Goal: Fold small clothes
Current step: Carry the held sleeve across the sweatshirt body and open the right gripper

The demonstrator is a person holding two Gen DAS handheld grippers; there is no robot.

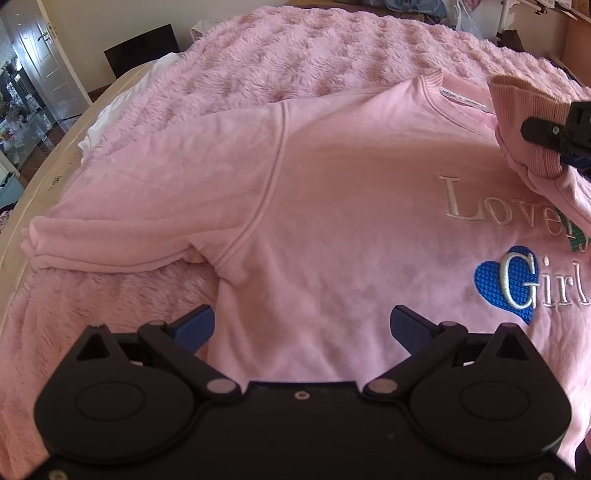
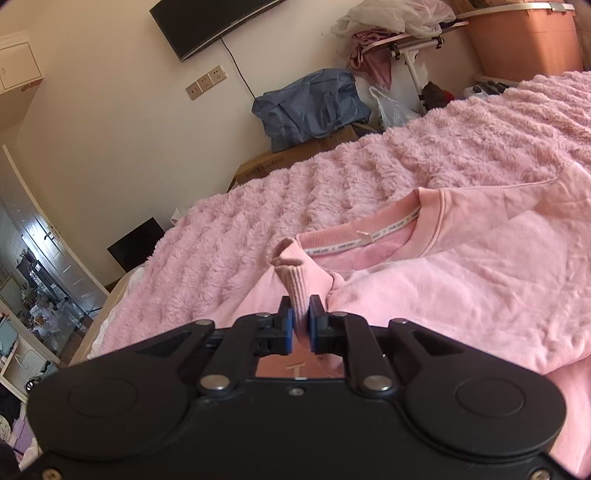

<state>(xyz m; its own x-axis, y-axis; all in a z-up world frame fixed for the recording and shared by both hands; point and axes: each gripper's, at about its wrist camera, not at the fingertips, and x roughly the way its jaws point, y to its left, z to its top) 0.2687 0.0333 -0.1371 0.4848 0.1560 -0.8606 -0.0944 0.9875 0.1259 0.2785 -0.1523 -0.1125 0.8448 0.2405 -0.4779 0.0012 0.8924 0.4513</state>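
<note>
Nearest, the left gripper hovers spread wide over the sweatshirt, while at two o'clock the right gripper pinches the sleeve cuff, likely to fold it inward.

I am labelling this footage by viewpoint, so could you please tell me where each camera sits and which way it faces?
Left wrist: on the left claw, looking along its open fingers across the pink sweatshirt on the fluffy blanket.
Right wrist: on the right claw, facing the neckline and the wall-mounted TV, shut on the sleeve cuff.
Shared: sweatshirt, blanket, cuff; the left view also shows the right claw.
</note>
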